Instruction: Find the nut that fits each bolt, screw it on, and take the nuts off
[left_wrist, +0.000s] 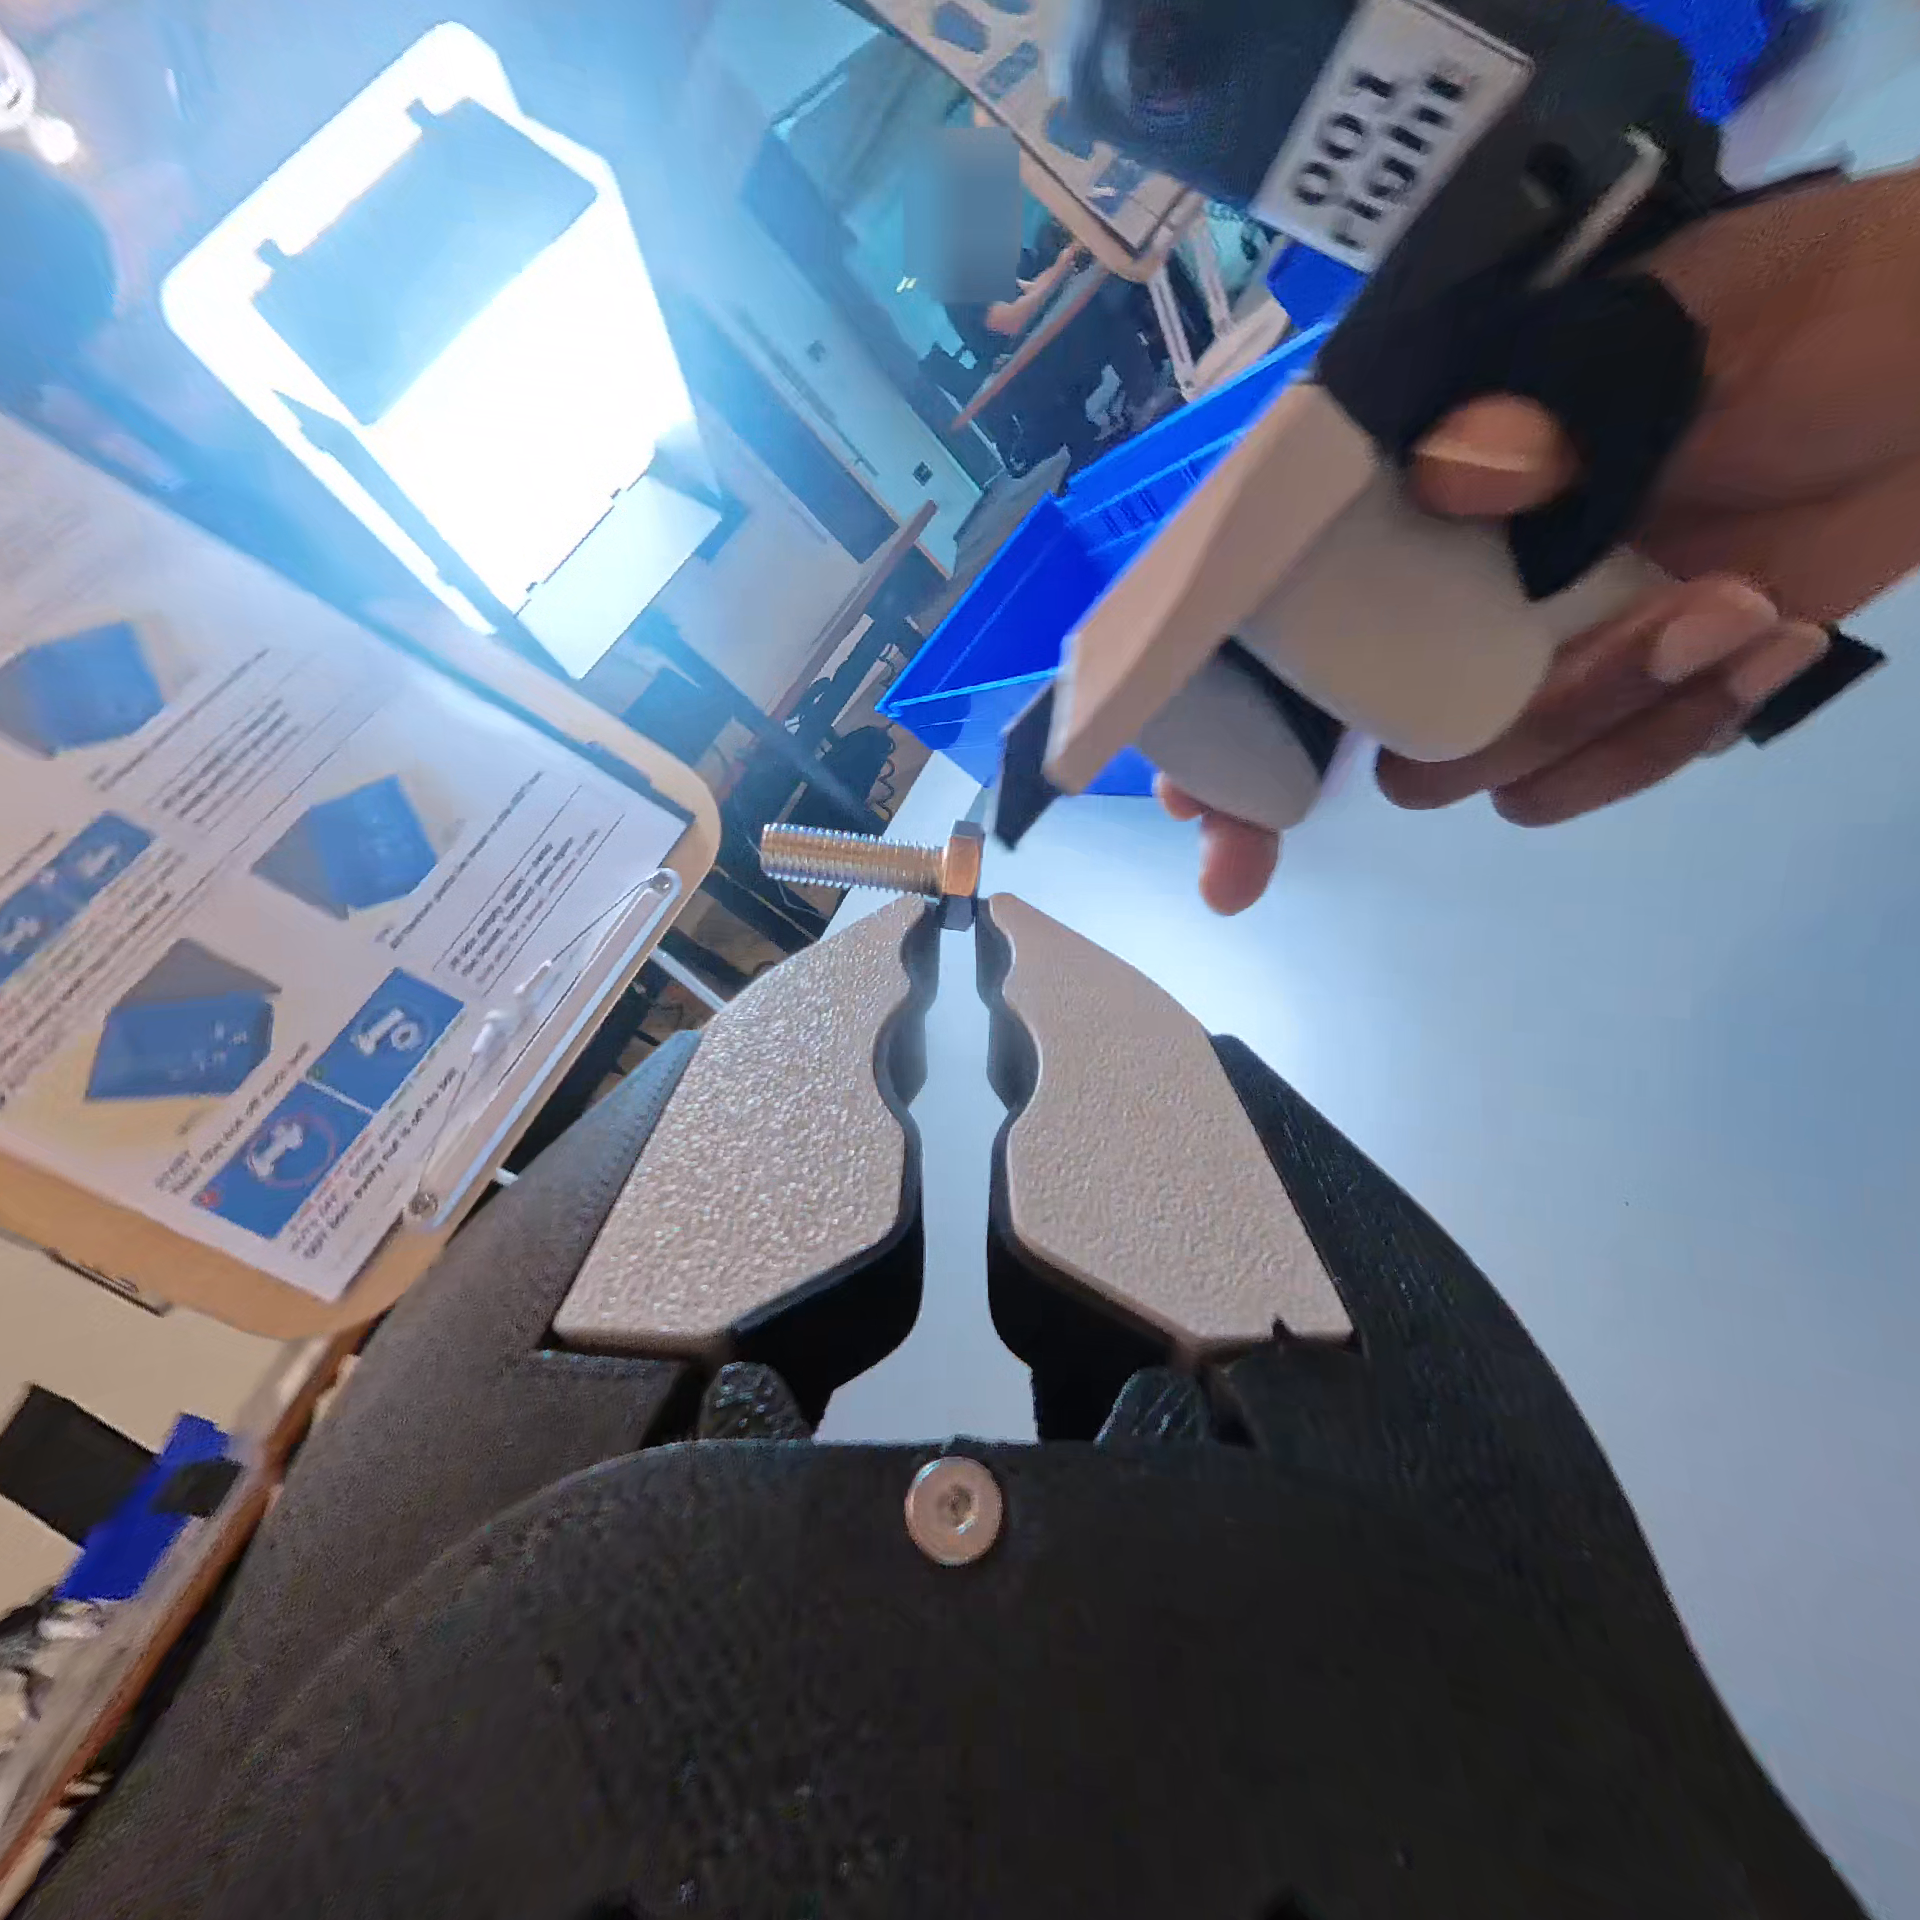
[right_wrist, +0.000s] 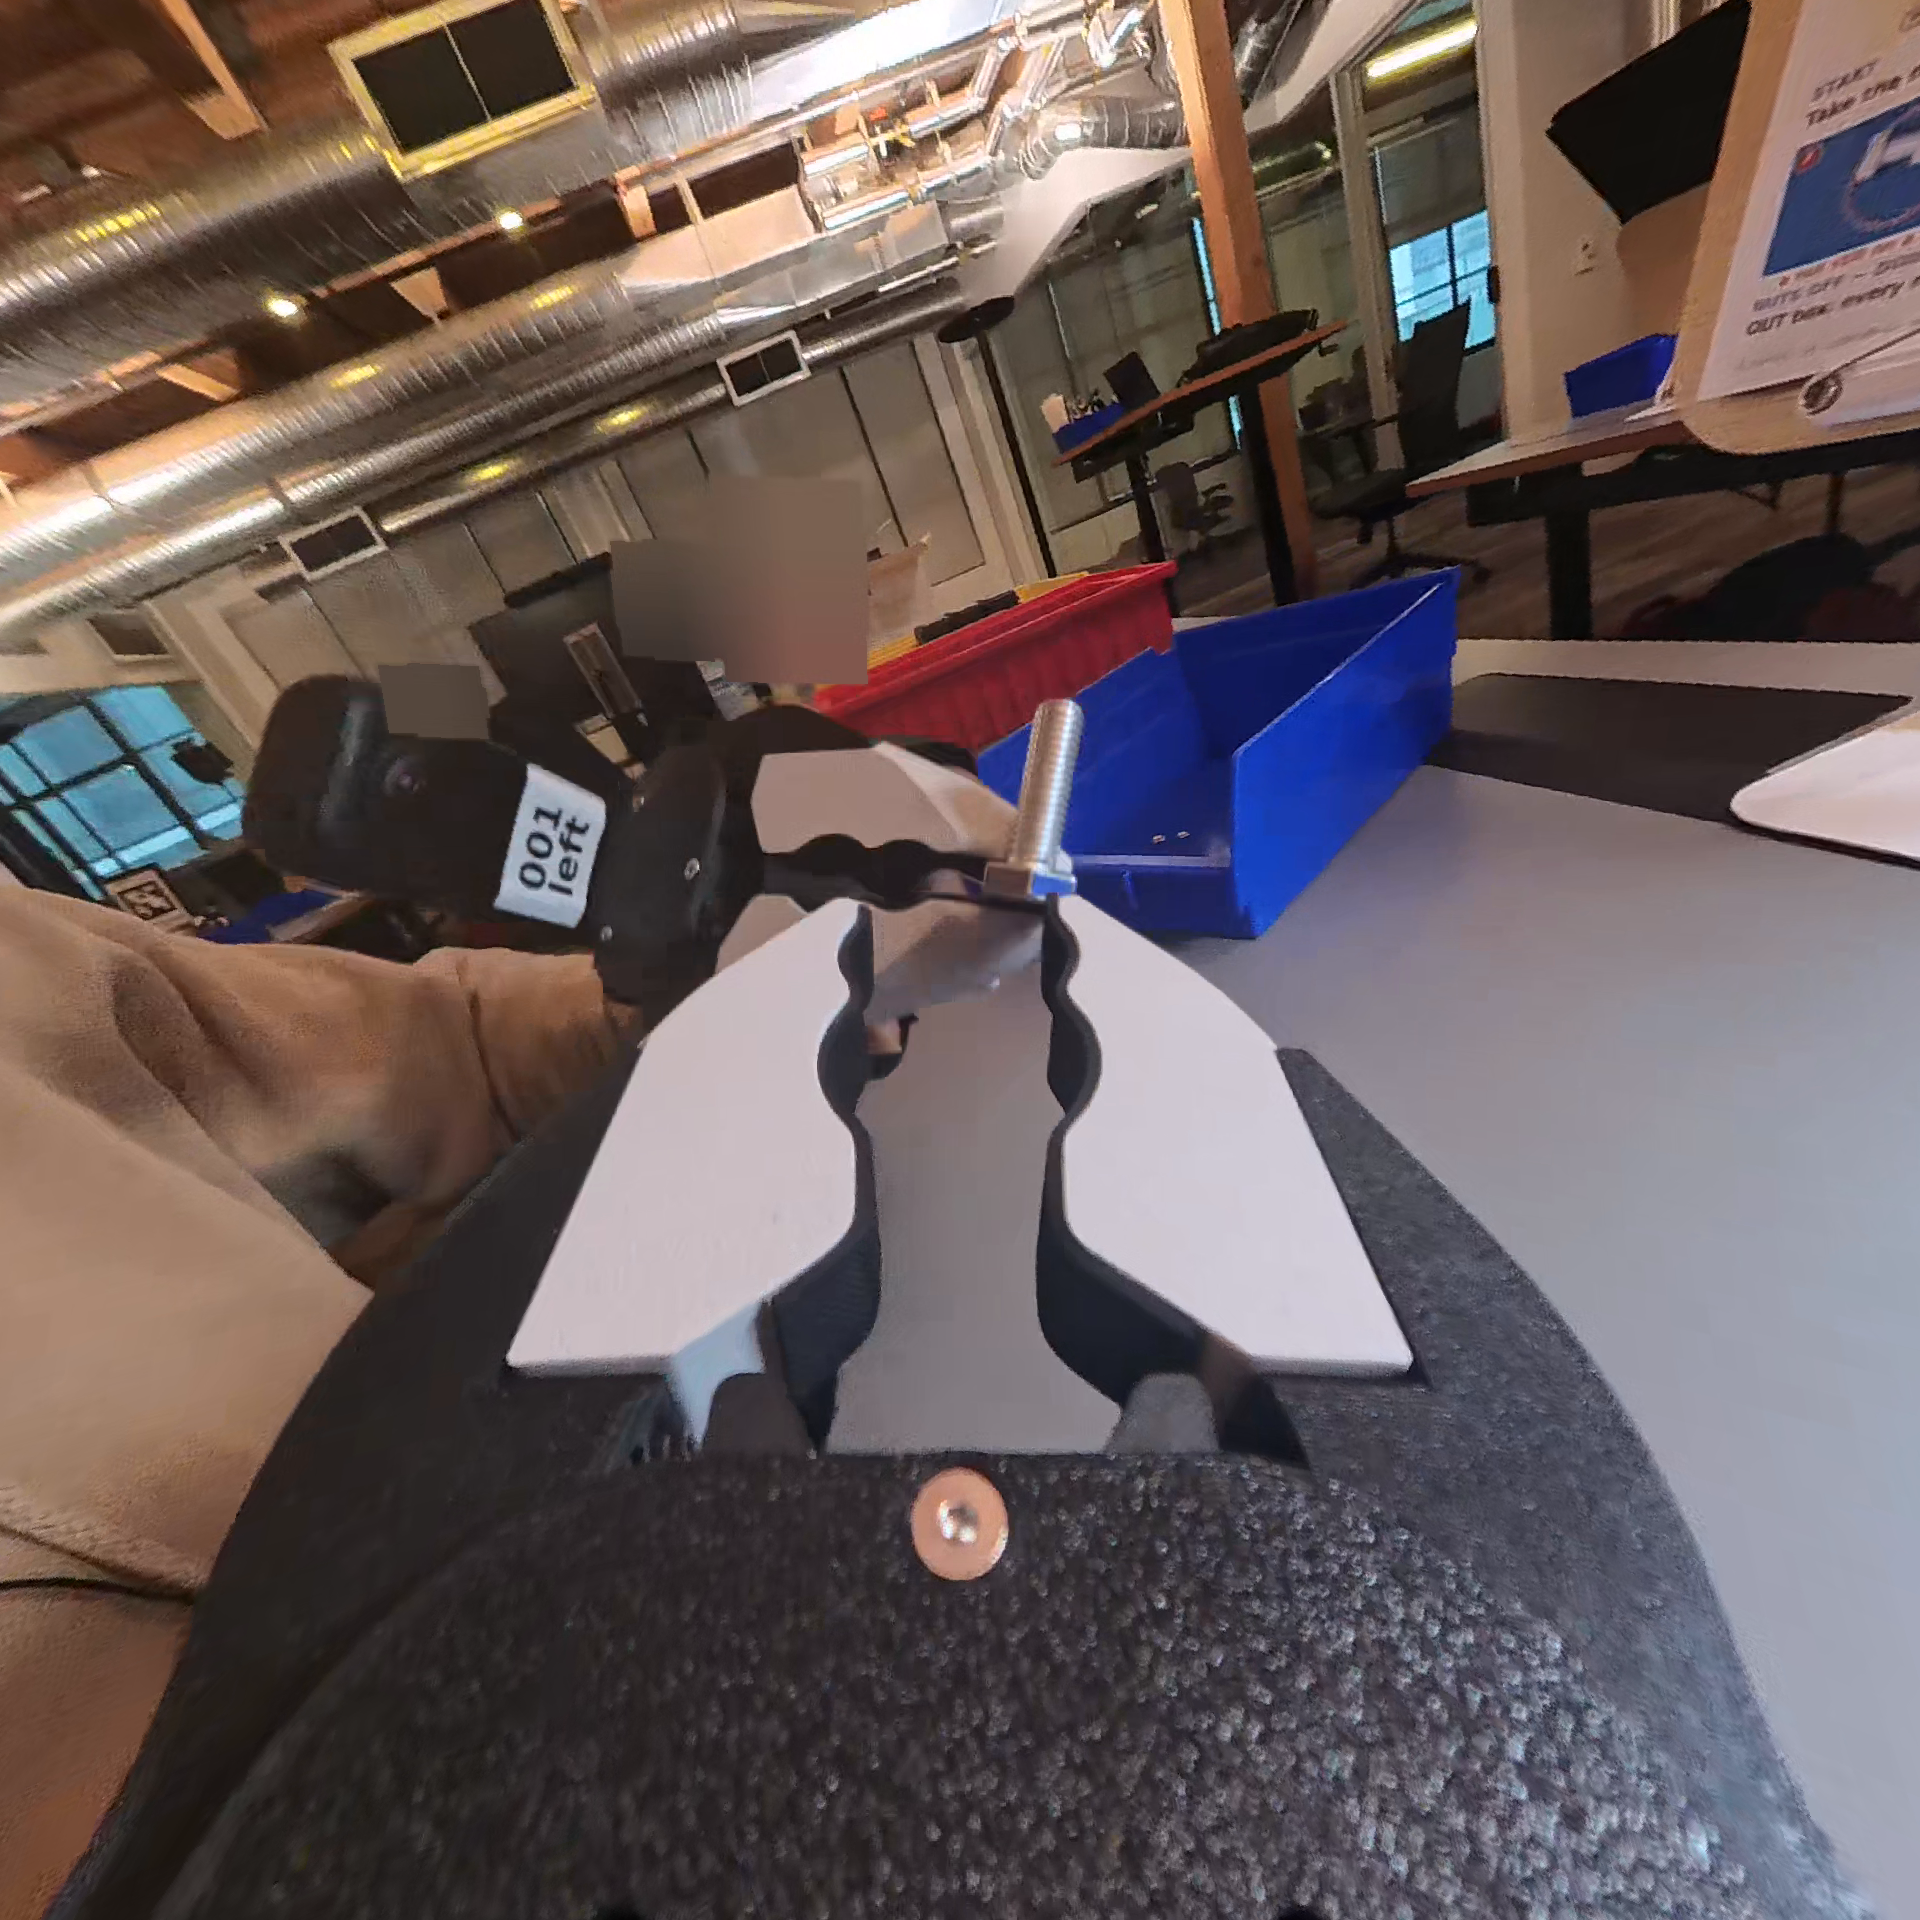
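My left tongs (left_wrist: 956, 914) clench the bolt (left_wrist: 873, 864) by its hex head so the bare thread stands clear above the bench (right_wrist: 1558, 1039) for a nut, while my right tongs (right_wrist: 951, 914) hover released just beside it (empty, I judge), blue bin (right_wrist: 1299, 769) behind.
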